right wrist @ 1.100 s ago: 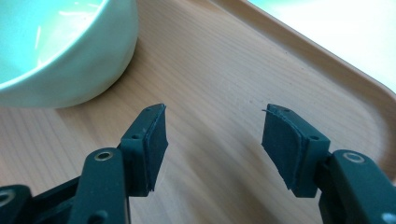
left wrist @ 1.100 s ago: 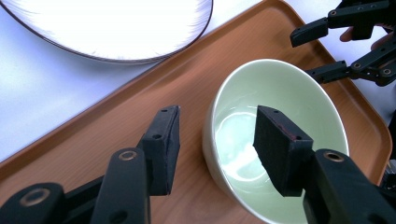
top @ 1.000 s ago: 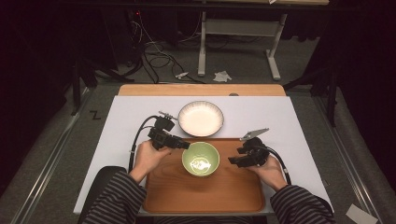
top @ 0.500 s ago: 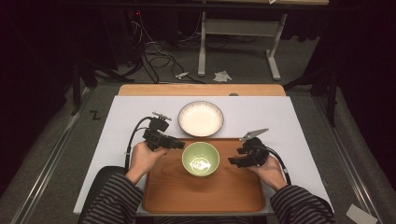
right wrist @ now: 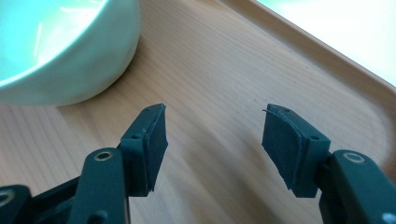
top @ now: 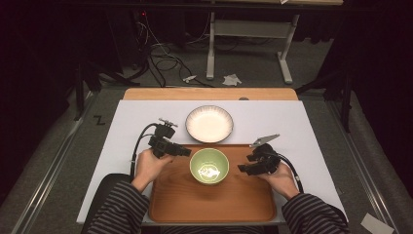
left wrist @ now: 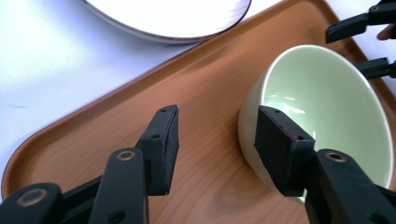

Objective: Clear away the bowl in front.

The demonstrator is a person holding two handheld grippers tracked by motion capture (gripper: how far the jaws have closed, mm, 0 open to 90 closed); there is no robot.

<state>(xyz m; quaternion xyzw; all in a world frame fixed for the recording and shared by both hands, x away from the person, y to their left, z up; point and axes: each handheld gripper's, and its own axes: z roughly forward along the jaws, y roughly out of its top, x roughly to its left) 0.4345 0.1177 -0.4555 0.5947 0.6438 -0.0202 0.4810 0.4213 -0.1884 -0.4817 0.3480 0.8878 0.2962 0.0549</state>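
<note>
Pale green bowl, pattern inside, on brown wooden tray; white plate, dark rim, farther off; striped sleeves near.

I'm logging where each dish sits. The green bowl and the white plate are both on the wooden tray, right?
Not quite. The green bowl is on the wooden tray, but the white plate sits on the white table surface just beyond the tray's far edge, as the high view shows.

No legible text, label, brand or number appears on any object. One dark Z-shaped mark stands on the grey floor, left of the table.
</note>
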